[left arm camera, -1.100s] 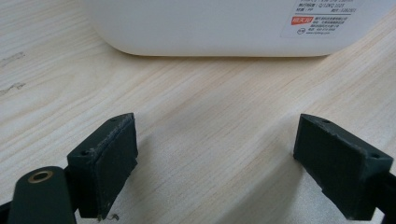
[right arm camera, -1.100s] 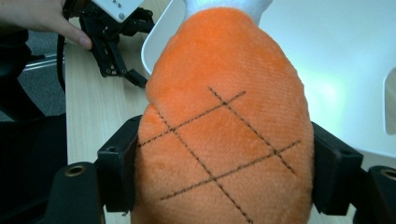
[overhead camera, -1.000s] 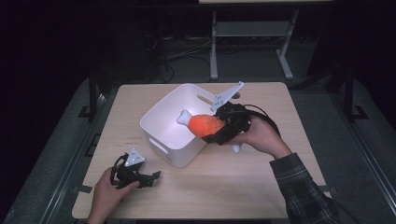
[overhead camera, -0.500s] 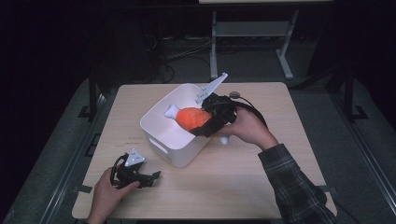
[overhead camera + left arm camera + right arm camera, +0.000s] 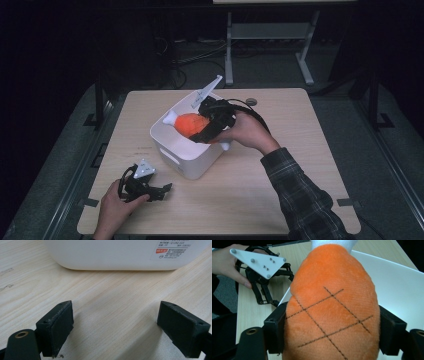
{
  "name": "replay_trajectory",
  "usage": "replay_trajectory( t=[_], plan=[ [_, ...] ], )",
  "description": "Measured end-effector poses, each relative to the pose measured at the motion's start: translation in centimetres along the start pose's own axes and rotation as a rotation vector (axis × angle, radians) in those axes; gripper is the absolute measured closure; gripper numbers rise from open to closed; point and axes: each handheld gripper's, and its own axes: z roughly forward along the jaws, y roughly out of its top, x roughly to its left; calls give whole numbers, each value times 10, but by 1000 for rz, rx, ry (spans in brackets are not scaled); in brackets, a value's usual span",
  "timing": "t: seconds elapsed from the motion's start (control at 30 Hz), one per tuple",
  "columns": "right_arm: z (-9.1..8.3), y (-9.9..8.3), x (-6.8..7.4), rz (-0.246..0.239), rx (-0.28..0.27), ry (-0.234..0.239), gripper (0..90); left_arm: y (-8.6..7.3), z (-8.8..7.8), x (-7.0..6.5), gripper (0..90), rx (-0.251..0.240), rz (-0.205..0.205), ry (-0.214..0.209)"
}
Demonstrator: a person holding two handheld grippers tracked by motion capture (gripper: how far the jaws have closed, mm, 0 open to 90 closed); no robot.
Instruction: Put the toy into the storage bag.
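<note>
My right gripper (image 5: 200, 131) has its jaws clamped on the toy (image 5: 190, 123), one pad on each flank of its orange plush body, fairly wide apart because the toy is fat. The right gripper view shows the same hold: toy (image 5: 332, 312) filling the gap between both pads, stitched crosshatch facing the camera, white end pointing away.

Landmark is the bin (image 5: 181, 156), white, on the table (image 5: 280, 185). The toy hangs over the bin's open top, above the rim, its white tip toward the bin's far-left corner. I can't tell whether it touches the inside.

My left gripper (image 5: 161, 190) rests on the table just in front of the bin's near-left corner, jaws wide apart with bare wood between them. The bin wall (image 5: 107, 255) stands close ahead.
</note>
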Motion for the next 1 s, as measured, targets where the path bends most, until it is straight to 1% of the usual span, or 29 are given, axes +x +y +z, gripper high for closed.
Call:
replay_trajectory(
  t=[0.03, 0.07, 0.13, 0.23, 0.3, 0.33, 0.37, 0.4, 0.43, 0.47, 0.57, 0.7, 0.8, 1.0],
  plan=[
    [5, 4, -1, 0, 5, -4, 246, 0, 0, 0, 126, 0, 1, 0],
    [5, 4, -1, 0, 5, -4, 246, 0, 0, 0, 127, 0, 1, 0],
    [12, 8, -2, -5, 13, -3, 246, 0, 0, 0, 127, 0, -2, 0],
    [22, 13, -4, -12, 18, -3, 244, 0, 0, 0, 127, 4, 6, 4],
    [32, 17, -4, -18, 31, -2, 240, 0, 0, 0, 127, 2, 2, 3],
    [32, 17, -4, -18, 31, -2, 240, 0, 0, 0, 126, 2, 2, 3],
    [37, 20, -4, -27, 46, -2, 239, 0, 0, 0, 127, 1, -3, -1],
    [37, 20, -4, -27, 46, -2, 239, 0, 0, 0, 127, 1, -3, -1],
    [43, 23, -3, -31, 54, 0, 236, 0, 0, 0, 126, 1, -1, 1],
    [43, 23, -3, -31, 54, 0, 236, 0, 0, 0, 127, 1, -1, 1],
    [51, 27, -3, -38, 72, 3, 231, 0, 0, 0, 127, 1, -1, 1],
    [62, 30, -5, -44, 105, -7, 226, 0, 0, 0, 126, 2, 0, 0],
    [65, 30, -6, -48, 114, -7, 223, 0, 0, 0, 126, 3, 1, 1],
    [74, 28, -9, -40, 138, -6, 207, 0, 0, 0, 127, -1, -3, 2]
  ],
)
